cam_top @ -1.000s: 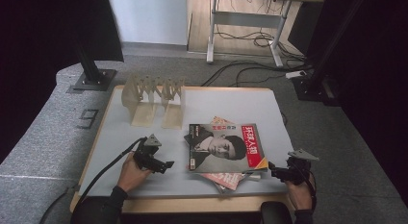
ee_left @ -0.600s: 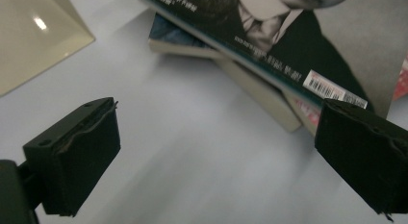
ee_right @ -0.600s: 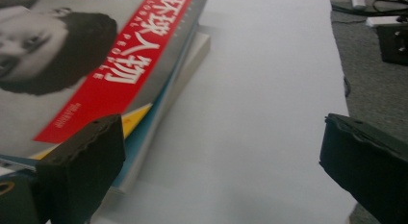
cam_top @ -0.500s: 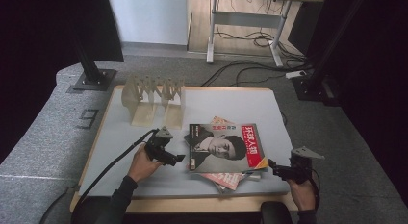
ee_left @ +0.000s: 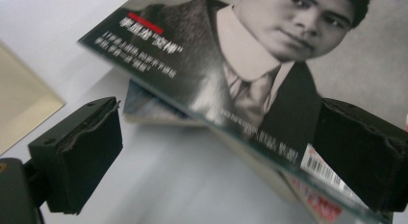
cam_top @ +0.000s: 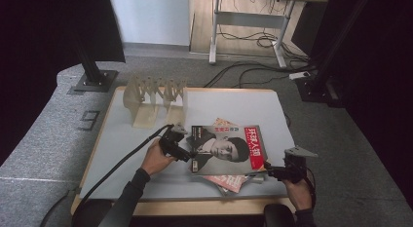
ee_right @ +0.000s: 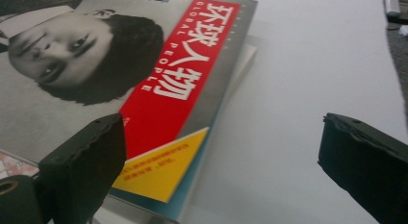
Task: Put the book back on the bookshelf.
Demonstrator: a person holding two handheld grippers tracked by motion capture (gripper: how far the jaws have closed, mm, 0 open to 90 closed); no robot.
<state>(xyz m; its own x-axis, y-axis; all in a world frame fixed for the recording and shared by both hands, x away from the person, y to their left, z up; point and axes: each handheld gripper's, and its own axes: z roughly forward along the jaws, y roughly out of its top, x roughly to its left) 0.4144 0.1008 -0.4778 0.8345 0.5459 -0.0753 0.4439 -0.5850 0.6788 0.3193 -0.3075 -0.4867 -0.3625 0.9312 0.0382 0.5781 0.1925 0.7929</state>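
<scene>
Grey table (cam_top: 234, 103), wooden rack (cam_top: 153, 98) at its far left, portrait-cover magazine (cam_top: 229, 149) topping a small stack near the front edge, left gripper (cam_top: 187, 153) jaws wide open astride the magazine's left corner, right gripper (cam_top: 265, 172) jaws wide apart, empty, beside the stack's right corner.

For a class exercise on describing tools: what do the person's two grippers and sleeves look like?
Each gripper, left and right, is black, with two blocky black jaws faced in ridged pads. A black cable trails from the left one. A grey three-cornered plate tops the right one. Both sleeves are dark.
</scene>
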